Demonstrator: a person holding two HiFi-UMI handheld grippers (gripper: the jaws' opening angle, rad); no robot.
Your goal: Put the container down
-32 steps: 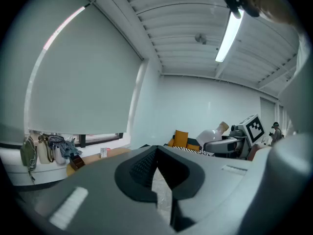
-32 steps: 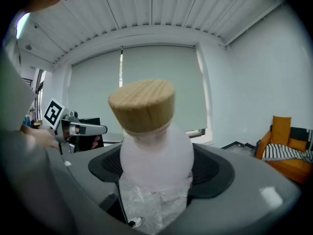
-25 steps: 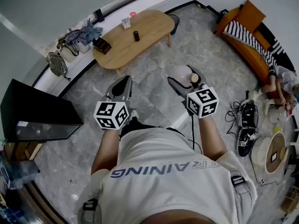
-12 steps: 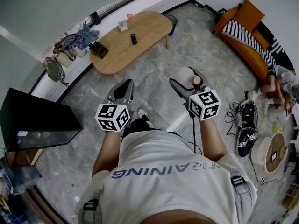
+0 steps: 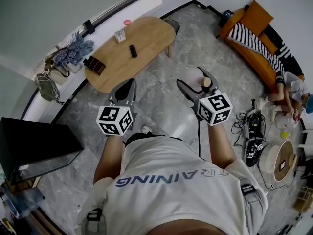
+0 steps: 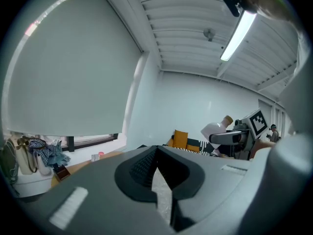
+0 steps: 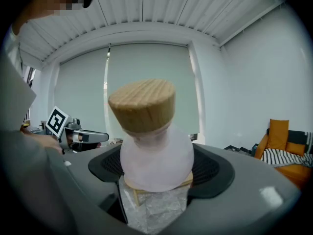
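Observation:
My right gripper [image 5: 194,83] is shut on a frosted white container [image 5: 195,75] with a wooden cork lid [image 5: 206,82], held in the air over the grey stone floor. In the right gripper view the container [image 7: 154,153] fills the space between the pads, its lid [image 7: 142,105] pointing away from the camera. My left gripper [image 5: 125,88] is level with it on the left, shut and empty; its jaws [image 6: 157,169] meet with nothing between them. From the left gripper view, the container [image 6: 214,129] shows off to the right.
An oval wooden table [image 5: 146,40] lies ahead with a small dark object [image 5: 132,50], a box [image 5: 93,65] and a white item [image 5: 120,35] on it. Bags [image 5: 62,58] lie by the wall. An orange sofa [image 5: 252,35], a seated person [image 5: 287,86] and cables [image 5: 252,126] are at the right. A black cabinet [image 5: 34,140] is at the left.
The table has come nearer and slid left in the head view as the person walks toward it. Both grippers keep their pose, and the right still holds the container.

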